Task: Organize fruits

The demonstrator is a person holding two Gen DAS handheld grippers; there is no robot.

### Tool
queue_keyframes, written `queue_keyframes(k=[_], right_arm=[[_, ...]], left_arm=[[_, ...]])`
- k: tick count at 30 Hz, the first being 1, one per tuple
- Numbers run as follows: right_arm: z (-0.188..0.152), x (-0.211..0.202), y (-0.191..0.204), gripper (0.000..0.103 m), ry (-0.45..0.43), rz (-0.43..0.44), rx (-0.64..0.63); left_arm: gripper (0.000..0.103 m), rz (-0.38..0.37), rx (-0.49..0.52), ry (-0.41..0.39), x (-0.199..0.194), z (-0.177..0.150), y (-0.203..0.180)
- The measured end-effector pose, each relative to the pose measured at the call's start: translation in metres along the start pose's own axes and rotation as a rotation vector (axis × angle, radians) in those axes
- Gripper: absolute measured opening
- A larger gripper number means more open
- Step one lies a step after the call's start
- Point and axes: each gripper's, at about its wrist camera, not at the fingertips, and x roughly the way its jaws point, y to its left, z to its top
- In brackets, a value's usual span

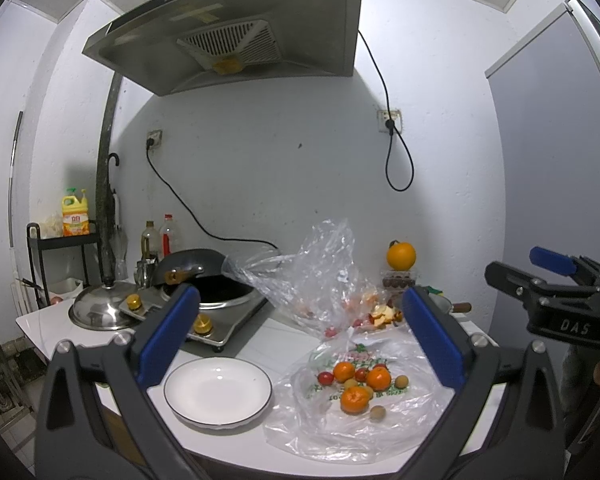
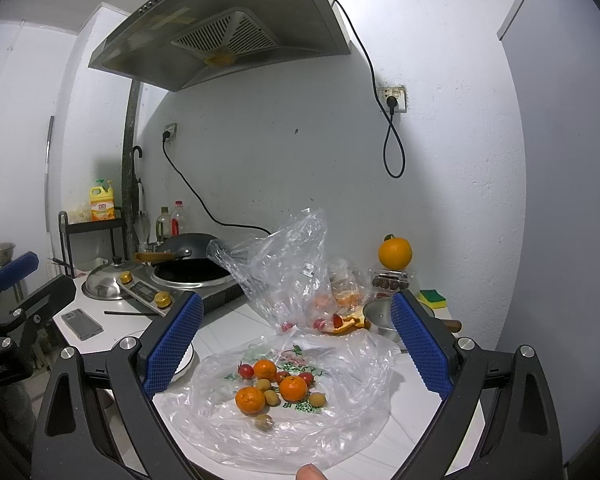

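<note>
Right wrist view showed both tongs [image 2: 296,344] spread wide and empty above tangerines [image 2: 293,387] lying on the flattened plastic bag [image 2: 340,420]; descending squarely, closing gently, seemed wisest toward the plate [image 1: 218,392].

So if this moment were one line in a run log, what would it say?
stage: before first pick | left gripper: open, empty | right gripper: open, empty | fruit: loose on plastic bag | plate: empty

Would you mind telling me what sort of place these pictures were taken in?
Most likely a small home kitchen: a range hood hangs over a wok on a cooktop, with fruit and a plate on the white counter.
</note>
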Motion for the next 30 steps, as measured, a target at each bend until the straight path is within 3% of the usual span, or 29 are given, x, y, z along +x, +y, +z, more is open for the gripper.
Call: queue_keyframes(k=[30], right_arm=[[-0.0046, 0.0067, -0.0050, 0.097, 0.017, -0.004, 0.010]], left_arm=[[0.103, -0.012, 0.002, 0.009, 0.0075, 0.0000, -0.0027]])
